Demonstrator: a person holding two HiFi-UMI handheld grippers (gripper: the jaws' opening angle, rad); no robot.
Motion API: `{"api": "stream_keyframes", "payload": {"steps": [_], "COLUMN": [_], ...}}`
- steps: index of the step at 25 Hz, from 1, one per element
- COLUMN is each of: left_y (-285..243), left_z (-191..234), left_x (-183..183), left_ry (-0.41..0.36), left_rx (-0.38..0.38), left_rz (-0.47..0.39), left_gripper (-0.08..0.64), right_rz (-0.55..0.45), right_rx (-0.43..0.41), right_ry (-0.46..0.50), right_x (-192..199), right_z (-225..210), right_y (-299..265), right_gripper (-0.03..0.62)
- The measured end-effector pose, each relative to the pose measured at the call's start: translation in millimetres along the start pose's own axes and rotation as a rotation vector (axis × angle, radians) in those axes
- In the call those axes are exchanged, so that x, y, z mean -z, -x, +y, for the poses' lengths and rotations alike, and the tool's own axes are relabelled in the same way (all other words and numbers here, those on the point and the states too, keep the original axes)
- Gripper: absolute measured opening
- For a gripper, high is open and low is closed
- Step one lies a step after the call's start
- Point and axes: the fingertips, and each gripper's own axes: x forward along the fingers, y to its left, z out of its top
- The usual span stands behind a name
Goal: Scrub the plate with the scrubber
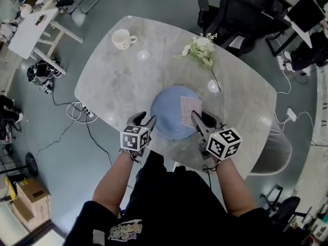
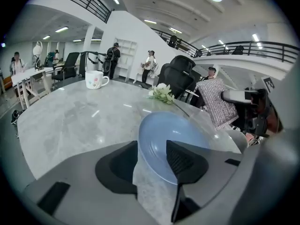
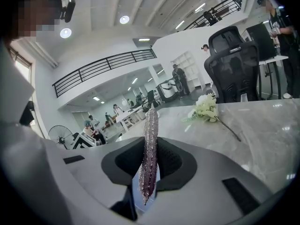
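A blue plate [image 1: 171,111] lies on the marble table [image 1: 118,81] near its front edge. My left gripper [image 1: 145,119] is at the plate's left rim. In the left gripper view its jaws stand apart with the near rim of the plate [image 2: 173,135] between them, and the pads do not press on it. My right gripper [image 1: 201,119] is shut on a thin, sparkly pink scrubber [image 1: 190,110], which it holds upright over the plate's right side. The right gripper view shows the scrubber [image 3: 150,149] edge-on, pinched between the pads. The left gripper view shows the scrubber [image 2: 216,102] at the right.
A white cup [image 1: 123,38] stands at the table's far left. A sprig of white flowers [image 1: 201,49] lies beyond the plate. Black office chairs [image 1: 241,14] stand behind the table. Cables and a white desk are on the floor to the left.
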Motion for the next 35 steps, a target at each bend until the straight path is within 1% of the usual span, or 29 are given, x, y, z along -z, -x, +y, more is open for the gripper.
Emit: {"api": "stream_keyframes", "payload": {"steps": [9, 17, 21, 25, 27, 32, 35], "left_y": [-45, -71, -79, -84, -85, -88, -87], "left_z": [21, 30, 33, 29, 29, 30, 31], "left_x": [-2, -2, -2, -1, -2, -4, -4], "left_ry": [-0.059, -0.084, -0.089, -0.104, -0.094, -0.005, 0.023], "left_rx": [0.038, 0.066, 0.084, 0.111, 0.112, 0.098, 0.089], "left_rz": [0.105, 0.176, 0.197, 0.217, 0.223, 0.232, 0.229], "left_gripper": [0.183, 0.155, 0.124, 0.081, 0.063, 0.046, 0.043], "right_rz": [0.044, 0.100, 0.133, 0.194, 0.232, 0.337, 0.393], "right_rx": [0.055, 0.063, 0.059, 0.055, 0.053, 0.058, 0.073], "right_ry": [-0.035, -0.036, -0.028, -0.007, 0.007, 0.069, 0.105], "right_x": [13, 23, 28, 36, 40, 52, 60], "right_z": [-11, -14, -15, -16, -16, -21, -24], "right_y": [-26, -52, -67, -82, -90, -113, -125], "right_gripper": [0.077, 0.077, 0.077, 0.077, 0.077, 0.077, 0.077]}}
